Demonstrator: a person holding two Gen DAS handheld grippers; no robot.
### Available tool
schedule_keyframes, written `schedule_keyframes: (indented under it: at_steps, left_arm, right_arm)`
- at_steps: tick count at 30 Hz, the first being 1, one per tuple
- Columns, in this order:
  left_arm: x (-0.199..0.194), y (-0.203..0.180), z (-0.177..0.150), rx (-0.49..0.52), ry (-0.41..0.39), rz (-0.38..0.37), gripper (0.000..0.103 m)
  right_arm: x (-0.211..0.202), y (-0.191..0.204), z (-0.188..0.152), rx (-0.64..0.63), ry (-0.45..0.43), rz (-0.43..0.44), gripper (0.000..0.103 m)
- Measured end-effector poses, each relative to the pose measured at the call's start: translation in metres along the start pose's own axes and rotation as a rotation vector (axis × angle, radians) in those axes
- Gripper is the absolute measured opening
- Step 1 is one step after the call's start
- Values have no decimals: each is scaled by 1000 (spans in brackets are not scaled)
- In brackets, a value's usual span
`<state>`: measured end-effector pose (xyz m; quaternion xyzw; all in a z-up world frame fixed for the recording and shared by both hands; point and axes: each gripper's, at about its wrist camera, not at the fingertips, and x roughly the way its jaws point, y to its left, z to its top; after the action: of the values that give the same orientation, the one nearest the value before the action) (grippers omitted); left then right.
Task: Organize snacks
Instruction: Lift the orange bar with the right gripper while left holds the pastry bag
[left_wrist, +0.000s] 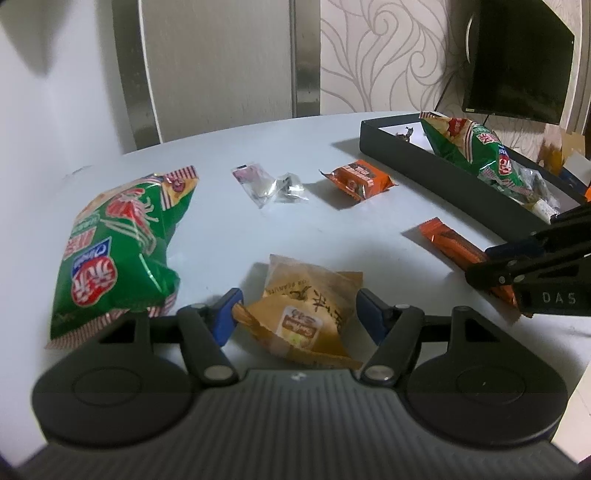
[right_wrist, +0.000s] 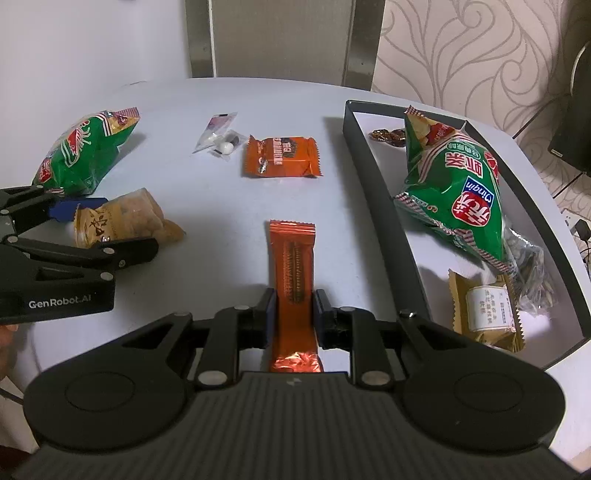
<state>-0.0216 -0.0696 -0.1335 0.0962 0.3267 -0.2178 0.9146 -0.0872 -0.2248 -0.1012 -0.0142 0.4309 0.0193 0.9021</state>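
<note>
Lighting dim, indoor, cool blue cast. Soft shadows fall toward 9 o'clock of items on the desk (right_wrist: 207, 206). Glare on the foil orange bar (right_wrist: 292, 258) and green bag (left_wrist: 110, 254). Strong fisheye bending and dark vignette at corners; slight overall softness.

The long orange bar (right_wrist: 292, 266) disappears at its near end beneath the right gripper (right_wrist: 294, 314) body; the dark tray (right_wrist: 384, 218) is cut off by the frame at right in the left wrist view; small dark sweets (right_wrist: 388, 136) at its far end are too small to identify; print on the clear packet (right_wrist: 219, 138) is illegible.
</note>
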Motion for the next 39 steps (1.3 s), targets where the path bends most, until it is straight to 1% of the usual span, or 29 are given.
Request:
schedule_keyframes:
  at_steps: [6, 8, 9, 12, 14, 17, 20, 24, 26, 27, 29, 30, 33, 37, 38, 39]
  left_arm:
    - [1, 1, -1, -18, 13, -3, 70]
    - [2, 1, -1, -23, 17, -6, 70]
    - [2, 1, -1, -23, 17, -5, 70]
    - [2, 0, 0, -18, 19, -2, 70]
    - [2, 0, 0, -21, 19, -4, 69]
    - [2, 2, 1, -31, 24, -13, 68]
    - [1, 4, 2, -49, 28, -22, 67]
    - [1, 2, 0, -44, 19, -18, 67]
    - [1, 2, 0, -42, 13, -25, 62]
    - [1, 2, 0, -41, 12, -27, 61]
    - [0, 2, 1, -41, 9, -37, 51]
    - [0, 1, 1, -44, 9, -38, 51]
    - [-1, 2, 1, -47, 10, -43, 51]
    - [-2, 2, 0, -44, 16, -36, 54]
    - [-2, 2, 0, -42, 18, -31, 56]
    - [-2, 2, 0, -42, 20, -31, 56]
  right_arm:
    - [1, -1, 0, 9, 2, 5, 25]
    - [1, -1, 0, 12, 3, 3, 27]
    - [1, -1, 0, 13, 2, -4, 31]
    - [1, -3, -1, 14, 0, -3, 32]
    - [1, -3, -1, 4, 2, 0, 31]
    - [0, 1, -1, -42, 6, 8, 24]
    - [0, 0, -1, -36, 11, 19, 24]
    - [-1, -4, -1, -7, 19, 40, 24]
    - [0, -5, -1, -6, 22, 43, 24]
    - [0, -4, -1, -7, 21, 40, 24]
    - [0, -3, -1, -14, 16, 24, 24]
    - [0, -2, -1, -16, 16, 19, 25]
    - [2, 1, 0, -23, 5, 5, 35]
    - [7, 2, 6, -27, 2, 4, 37]
    - [9, 2, 7, -35, 0, 12, 37]
    - [9, 3, 7, -50, 1, 16, 34]
